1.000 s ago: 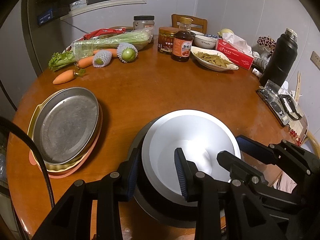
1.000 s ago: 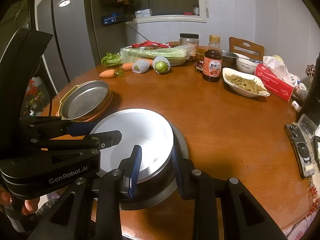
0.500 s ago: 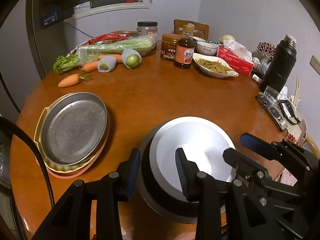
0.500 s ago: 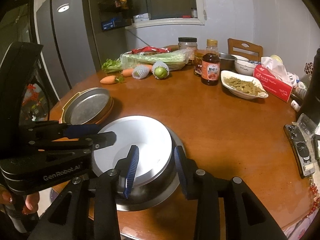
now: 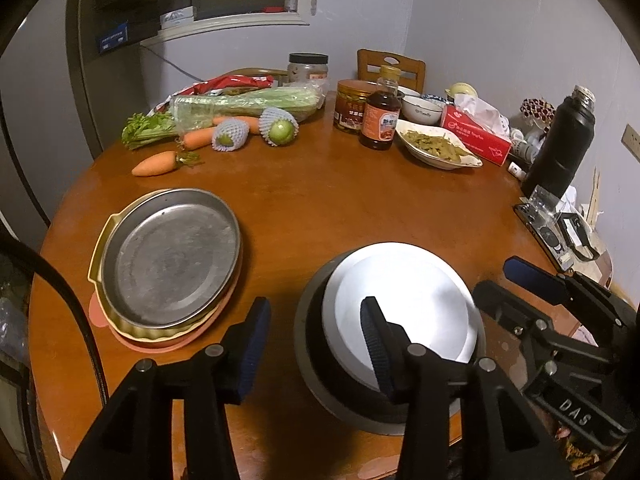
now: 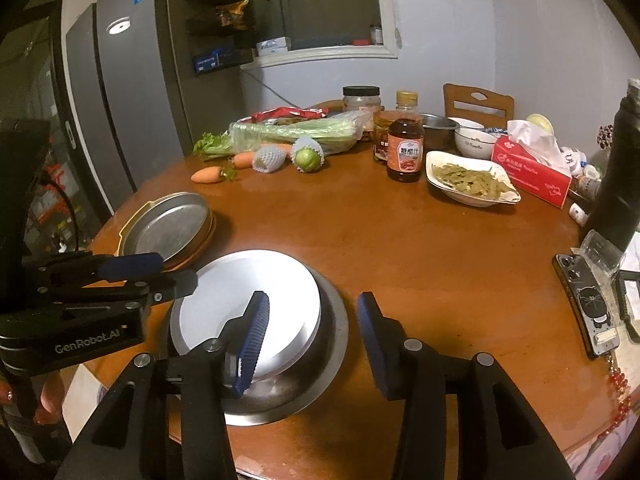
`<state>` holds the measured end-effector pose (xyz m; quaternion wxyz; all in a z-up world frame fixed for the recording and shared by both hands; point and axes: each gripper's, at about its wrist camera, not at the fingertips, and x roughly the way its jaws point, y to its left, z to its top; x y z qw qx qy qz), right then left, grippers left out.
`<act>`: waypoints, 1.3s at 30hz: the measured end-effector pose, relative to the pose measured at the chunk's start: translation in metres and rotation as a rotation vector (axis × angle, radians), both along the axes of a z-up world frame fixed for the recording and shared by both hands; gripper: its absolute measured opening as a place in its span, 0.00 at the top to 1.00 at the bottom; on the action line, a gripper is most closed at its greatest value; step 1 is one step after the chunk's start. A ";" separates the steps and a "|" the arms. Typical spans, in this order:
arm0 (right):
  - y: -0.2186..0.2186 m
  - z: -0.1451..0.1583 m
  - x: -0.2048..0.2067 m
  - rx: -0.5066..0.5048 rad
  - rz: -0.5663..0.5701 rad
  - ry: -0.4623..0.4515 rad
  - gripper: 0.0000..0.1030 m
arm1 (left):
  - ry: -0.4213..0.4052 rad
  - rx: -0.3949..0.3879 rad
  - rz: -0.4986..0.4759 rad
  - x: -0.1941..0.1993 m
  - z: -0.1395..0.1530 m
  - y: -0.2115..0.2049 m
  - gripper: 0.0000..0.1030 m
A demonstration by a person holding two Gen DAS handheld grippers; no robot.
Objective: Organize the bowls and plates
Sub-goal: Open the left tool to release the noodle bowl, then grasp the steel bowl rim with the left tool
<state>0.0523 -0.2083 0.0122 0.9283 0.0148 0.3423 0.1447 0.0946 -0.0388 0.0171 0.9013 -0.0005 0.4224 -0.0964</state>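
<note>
Round wooden table (image 5: 320,216): white bowl (image 5: 404,304) nested in steel bowl (image 5: 316,344) at near edge, btwn both grippers, L gripper (image 5: 316,344) & R gripper (image 6: 312,336) jaws just opened, straddling opposite rims, nothing clamped.

Left gripper (image 5: 316,336), matte black angular arms, silver round screws at the joints, ribbed blue pads (image 5: 374,336) on its fingers, right gripper (image 6: 310,332) built alike, white "GenRobot.AI" lettering on the left gripper's black body, "DAS" on the right's
</note>
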 end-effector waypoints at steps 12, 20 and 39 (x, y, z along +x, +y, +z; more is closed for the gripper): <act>-0.007 -0.015 0.013 0.038 -0.023 0.085 0.50 | 0.045 -0.051 0.026 0.003 -0.012 0.015 0.49; -0.007 -0.022 0.017 0.061 -0.036 0.113 0.46 | 0.054 -0.090 -0.007 0.005 -0.012 0.010 0.44; 0.004 -0.035 0.031 0.039 -0.020 0.172 0.45 | 0.119 -0.065 -0.004 0.022 -0.036 -0.002 0.44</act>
